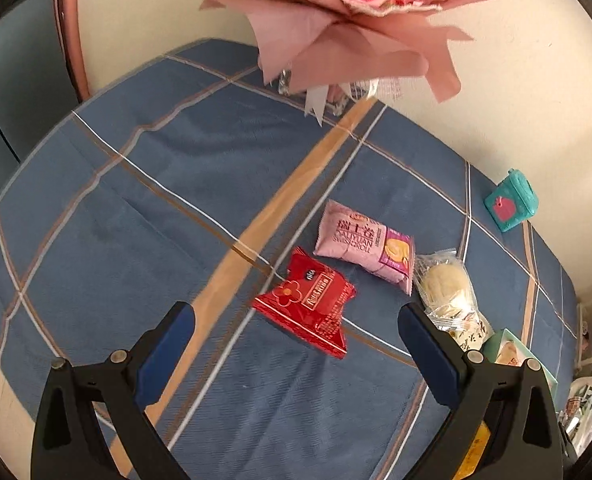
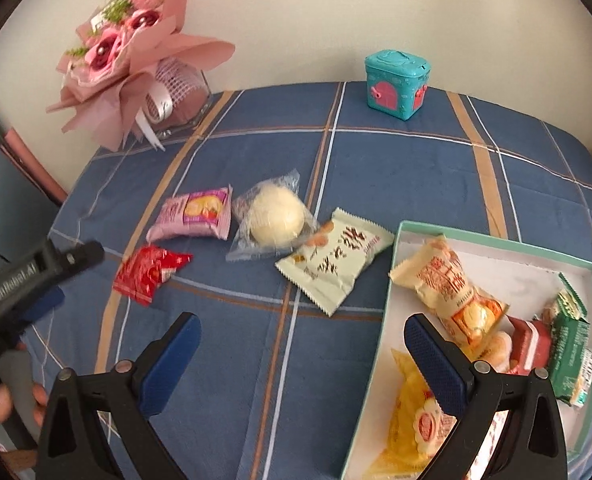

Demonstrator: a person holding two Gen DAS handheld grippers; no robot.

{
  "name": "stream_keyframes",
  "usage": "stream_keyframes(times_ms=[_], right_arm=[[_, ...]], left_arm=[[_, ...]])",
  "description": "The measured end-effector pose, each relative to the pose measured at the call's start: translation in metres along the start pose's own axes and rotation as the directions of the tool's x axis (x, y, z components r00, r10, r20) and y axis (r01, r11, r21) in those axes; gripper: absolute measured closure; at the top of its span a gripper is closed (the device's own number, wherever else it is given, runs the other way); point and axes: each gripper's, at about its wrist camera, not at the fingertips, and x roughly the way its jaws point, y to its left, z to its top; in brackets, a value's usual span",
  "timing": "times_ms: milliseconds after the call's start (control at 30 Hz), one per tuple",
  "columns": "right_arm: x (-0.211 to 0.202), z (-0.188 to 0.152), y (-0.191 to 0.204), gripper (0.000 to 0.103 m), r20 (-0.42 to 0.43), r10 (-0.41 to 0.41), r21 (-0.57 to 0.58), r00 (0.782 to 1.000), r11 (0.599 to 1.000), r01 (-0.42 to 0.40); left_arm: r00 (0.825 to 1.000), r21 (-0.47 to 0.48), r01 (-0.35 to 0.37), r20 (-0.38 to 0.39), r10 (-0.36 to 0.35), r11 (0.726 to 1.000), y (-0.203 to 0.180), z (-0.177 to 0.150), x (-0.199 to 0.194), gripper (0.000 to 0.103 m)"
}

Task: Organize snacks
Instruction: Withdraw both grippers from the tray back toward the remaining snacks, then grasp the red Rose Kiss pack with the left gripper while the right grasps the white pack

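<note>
1. Blue checked cloth [image 2: 256, 360] with tan and white stripes covers the table, and the snacks lie spread across it.
2. Left gripper [image 1: 296, 344] hangs above the cloth with its jaws spread wide and nothing between them; the red packet [image 1: 308, 304] lies just beyond its fingertips.
3. Right gripper [image 2: 302, 356] is likewise wide open and empty, its right finger over the near-left part of the white box [image 2: 496, 260] with a green rim.
4. Inside the box lie an orange-and-cream packet [image 2: 452, 288], a yellow packet [image 2: 408, 420], a small red packet [image 2: 530, 340] and a green packet [image 2: 568, 352].
5. On the cloth left of the box, going from right to left: a pale green packet [image 2: 332, 260], a clear wrapper with a round white bun [image 2: 274, 220] touching it, a pink packet [image 2: 194, 220], and the red packet nearest on the left.
6. At the far edge stand a pink paper bouquet [image 2: 128, 60] on the left and a small teal box [image 2: 396, 80] on the right.
7. In the right wrist view the left gripper shows blurred at the near left, held by a hand [image 2: 0, 404].
</note>
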Motion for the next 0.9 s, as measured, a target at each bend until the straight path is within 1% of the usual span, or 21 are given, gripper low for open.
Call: stream_keyframes(times_ms=[67, 167, 267, 433, 567, 700, 833, 900], right_arm=[[0.004, 0.004, -0.001, 0.001, 0.009, 0.003, -0.003, 1.000, 1.000, -0.003], [0.009, 0.010, 0.001, 0.009, 0.018, 0.000, -0.022, 1.000, 1.000, 0.000], [0.016, 0.015, 0.001, 0.011, 0.017, 0.002, -0.032, 1.000, 0.999, -0.001], [0.033, 0.024, -0.003, 0.027, -0.009, -0.012, -0.016, 1.000, 1.000, 0.012], [0.041, 0.031, -0.004, 0.029, -0.009, -0.007, -0.004, 1.000, 1.000, 0.006], [0.051, 0.036, -0.001, 0.038, -0.021, -0.032, -0.020, 0.999, 0.999, 0.032], [0.064, 0.038, -0.003, 0.043, -0.039, -0.054, -0.015, 0.998, 0.998, 0.054], [0.070, 0.039, -0.006, 0.044, -0.047, -0.085, -0.009, 0.995, 0.996, 0.084]], left_arm=[[1.000, 0.015, 0.002, -0.011, -0.002, 1.000, -0.004, 0.002, 0.008, 0.002], [1.000, 0.033, 0.007, -0.020, -0.006, 0.999, -0.008, 0.006, 0.017, 0.002], [1.000, 0.043, 0.017, -0.021, -0.016, 0.999, -0.010, 0.011, 0.022, 0.002], [0.999, 0.064, 0.024, -0.024, -0.022, 0.998, -0.013, 0.017, 0.030, 0.002], [0.998, 0.055, 0.055, -0.042, -0.053, 0.997, -0.011, 0.020, 0.039, 0.002], [0.997, 0.062, 0.058, -0.054, -0.055, 0.996, -0.012, 0.020, 0.046, 0.003], [0.995, 0.067, 0.071, -0.075, -0.066, 0.995, -0.013, 0.019, 0.053, 0.012], [0.995, 0.071, 0.066, -0.083, -0.060, 0.995, -0.014, 0.019, 0.057, 0.012]])
